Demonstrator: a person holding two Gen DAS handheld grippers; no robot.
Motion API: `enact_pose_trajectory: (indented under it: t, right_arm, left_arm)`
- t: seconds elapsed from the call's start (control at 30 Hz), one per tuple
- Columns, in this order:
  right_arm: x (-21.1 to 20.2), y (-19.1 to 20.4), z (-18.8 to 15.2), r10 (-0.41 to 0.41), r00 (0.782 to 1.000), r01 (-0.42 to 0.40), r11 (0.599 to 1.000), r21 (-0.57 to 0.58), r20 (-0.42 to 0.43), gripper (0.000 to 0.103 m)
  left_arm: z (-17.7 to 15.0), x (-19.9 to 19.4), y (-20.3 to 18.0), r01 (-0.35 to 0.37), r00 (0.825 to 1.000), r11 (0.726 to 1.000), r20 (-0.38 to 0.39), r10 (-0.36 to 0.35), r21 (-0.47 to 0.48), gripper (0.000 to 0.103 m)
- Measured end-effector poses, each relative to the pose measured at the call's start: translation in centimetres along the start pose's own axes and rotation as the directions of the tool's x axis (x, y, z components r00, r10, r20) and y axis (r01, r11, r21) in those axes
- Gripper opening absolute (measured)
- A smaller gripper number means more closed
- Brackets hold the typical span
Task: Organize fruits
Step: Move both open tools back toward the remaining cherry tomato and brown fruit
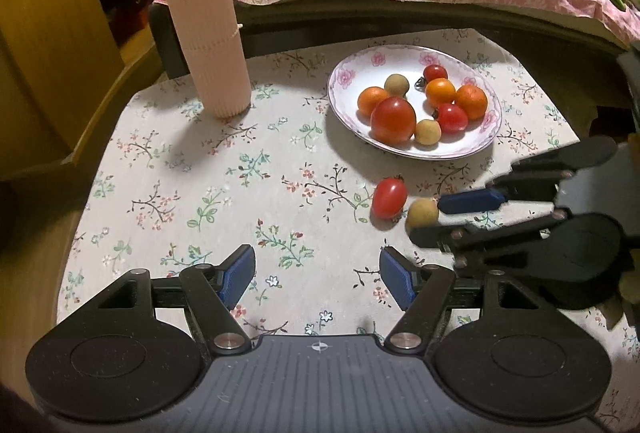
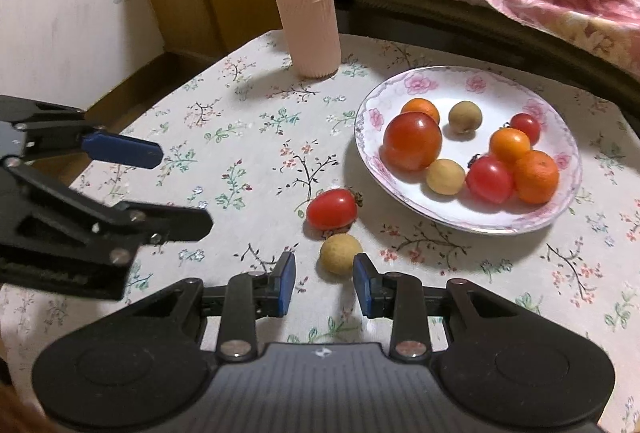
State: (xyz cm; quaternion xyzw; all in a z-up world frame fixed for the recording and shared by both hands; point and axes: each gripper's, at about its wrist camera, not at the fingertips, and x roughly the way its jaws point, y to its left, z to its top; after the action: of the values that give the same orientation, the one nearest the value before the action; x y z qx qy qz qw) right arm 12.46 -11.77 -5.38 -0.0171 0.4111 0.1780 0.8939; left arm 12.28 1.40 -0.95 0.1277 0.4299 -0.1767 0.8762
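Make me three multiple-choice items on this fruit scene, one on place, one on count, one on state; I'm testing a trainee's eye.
1. Where is the loose tan fruit?
A. On the plate
B. On the tablecloth, just ahead of the right hand-held gripper
C. Beside the pink ribbed cylinder

2. How many fruits lie on the floral plate?
A. Five
B. Eight
C. Eleven

3. What is the state of the left hand-held gripper?
A. Open, holding nothing
B. Shut on a tomato
C. Shut on the tan fruit

Answers: 1 B, it sits off the plate by the loose red tomato, in front of the open blue pads. 2 B, three orange, three red and two tan can be counted. 3 A, its pads stand wide apart over bare tablecloth.
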Motion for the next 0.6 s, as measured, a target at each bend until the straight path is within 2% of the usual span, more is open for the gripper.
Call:
enact_pose_trajectory:
  t: [0.1,0.2,0.4,0.47,0.6]
  right_arm:
    - [0.5,0.0,0.6,-0.029,0.999,0.029,1.0,-0.009,0.018,0.034]
    - [1.3,-0.6,1.0,-0.056,0.998,0.056,0.998,0.008,-0.013,0.034]
    - [1.9,-1.2,1.0,-0.036,0.999,0.037,0.999,0.036,-0.013,0.033]
    - [2.0,-1.2,0.9,-0.03,0.999,0.031,0.999,0.032,-0.021,0.029]
    - [1.4,-1.5,0.7,-0.036,0.998,0.037,0.999,0.032,-0.042,0.028]
  left_arm:
    - [0.1,0.3,0.1,0.001,1.0,1.0,-0.006,-0.001,-0.004,0.076]
    - [0.2,0.5,0.1,0.001,1.0,1.0,-0.01,-0.001,-0.006,0.076]
    - [0.1,0.7,0.1,0.007,1.0,1.0,-0.012,-0.007,-0.001,0.076]
    - [0.2,0.9,-0.1,0.016,1.0,1.0,-0.011,-0.016,0.005,0.076]
    - [0.7,1.4,-1.2,0.036,0.999,0.998,0.01,-0.036,0.049,0.075]
